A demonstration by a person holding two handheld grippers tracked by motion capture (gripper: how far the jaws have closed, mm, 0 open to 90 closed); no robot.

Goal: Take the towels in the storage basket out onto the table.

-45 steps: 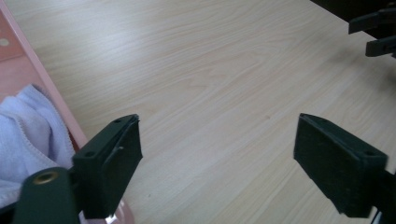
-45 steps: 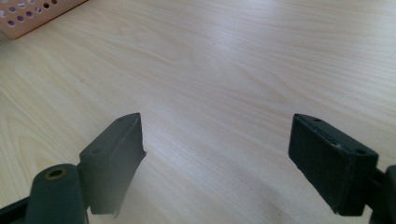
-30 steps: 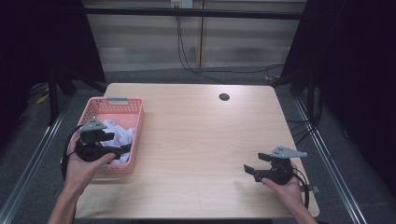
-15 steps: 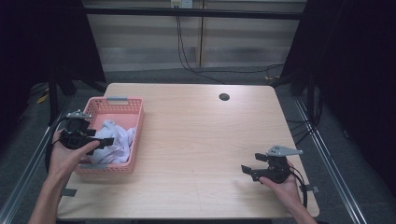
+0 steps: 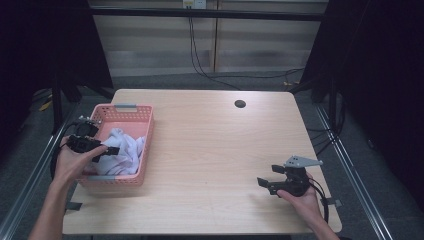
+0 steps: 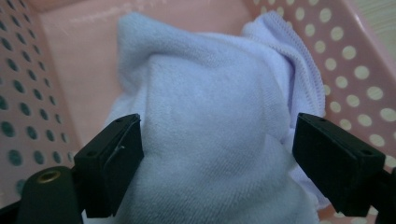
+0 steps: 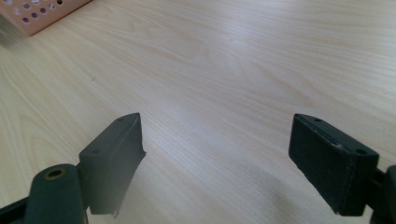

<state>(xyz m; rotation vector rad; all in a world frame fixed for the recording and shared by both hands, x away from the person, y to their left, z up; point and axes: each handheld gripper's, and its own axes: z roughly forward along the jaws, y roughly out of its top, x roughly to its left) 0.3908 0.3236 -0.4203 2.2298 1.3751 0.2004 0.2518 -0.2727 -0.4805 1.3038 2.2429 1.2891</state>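
A pink perforated basket (image 5: 146, 125) stands at the table's left edge with a crumpled white towel (image 5: 124, 150) inside. My left gripper (image 5: 111, 150) reaches in over the basket's left rim, open, its jaws wide on either side of the towel (image 6: 210, 140) without closing on it. The basket wall (image 6: 355, 60) rises behind the cloth. My right gripper (image 5: 261, 183) rests low near the table's front right, open, pointing left. Between its jaws (image 7: 217, 163) lies only bare wood.
The light wooden table (image 5: 210, 150) has a dark round hole (image 5: 240, 104) near its far edge. A corner of the pink basket (image 7: 37, 18) shows far off in the right gripper view. Metal frame rails run along both sides of the table.
My left gripper has pulled back to the left and toward the basket's rim, then settled over the towel. The right gripper has barely shifted.
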